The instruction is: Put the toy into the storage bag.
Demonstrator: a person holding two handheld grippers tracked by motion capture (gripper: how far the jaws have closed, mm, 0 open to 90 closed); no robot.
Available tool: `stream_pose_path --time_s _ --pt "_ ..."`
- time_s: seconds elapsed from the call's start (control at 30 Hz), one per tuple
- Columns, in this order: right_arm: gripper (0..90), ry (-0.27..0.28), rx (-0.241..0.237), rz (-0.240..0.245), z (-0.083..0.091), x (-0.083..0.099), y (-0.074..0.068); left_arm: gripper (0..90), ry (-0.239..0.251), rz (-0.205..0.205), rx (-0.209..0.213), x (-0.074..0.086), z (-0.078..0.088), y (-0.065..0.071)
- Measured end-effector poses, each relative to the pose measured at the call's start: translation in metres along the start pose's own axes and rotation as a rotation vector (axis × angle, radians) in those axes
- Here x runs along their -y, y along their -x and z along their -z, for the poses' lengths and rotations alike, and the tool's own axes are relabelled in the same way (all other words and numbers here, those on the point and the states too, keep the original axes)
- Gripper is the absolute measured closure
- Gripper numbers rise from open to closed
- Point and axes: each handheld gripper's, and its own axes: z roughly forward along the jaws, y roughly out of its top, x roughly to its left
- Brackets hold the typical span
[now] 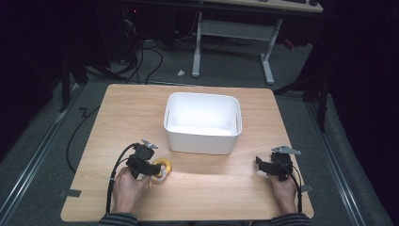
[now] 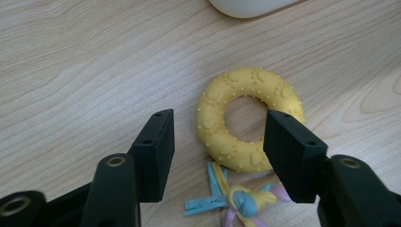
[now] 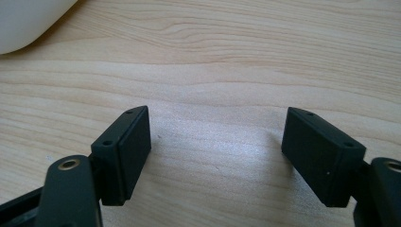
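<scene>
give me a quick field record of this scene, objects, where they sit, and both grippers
surface: wooden table
bin: white plastic tub, mid-table, nothing seen inside
toy: yellow rubber ring with paw-print bumps, flat on the table near the tub's front left corner
toy tail: knotted blue, yellow and pink strips tied to the ring's near edge
left gripper: open, jaws straddling the ring's near side, not closed on it
right gripper: open over bare wood, nothing between the jaws
hands: one on each gripper, at the table's near edge
</scene>
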Motion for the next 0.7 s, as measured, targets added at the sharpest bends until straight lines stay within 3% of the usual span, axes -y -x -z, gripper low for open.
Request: stream_pose_path --time_s 0.13,0.37,0.7 --pt "24.7 0.000 0.000 0.002 0.000 0.000 0.000 46.4 -0.032 0.004 -0.002 -0.003 -0.008 0.000" --pt "24.7 0.000 -0.001 0.003 0.000 0.000 0.000 46.8 -0.043 0.011 -0.013 -0.006 -0.017 0.000" --pt "24.7 0.000 -0.002 0.005 0.000 0.000 0.000 55.3 -0.083 0.020 -0.008 -0.006 -0.028 0.000"
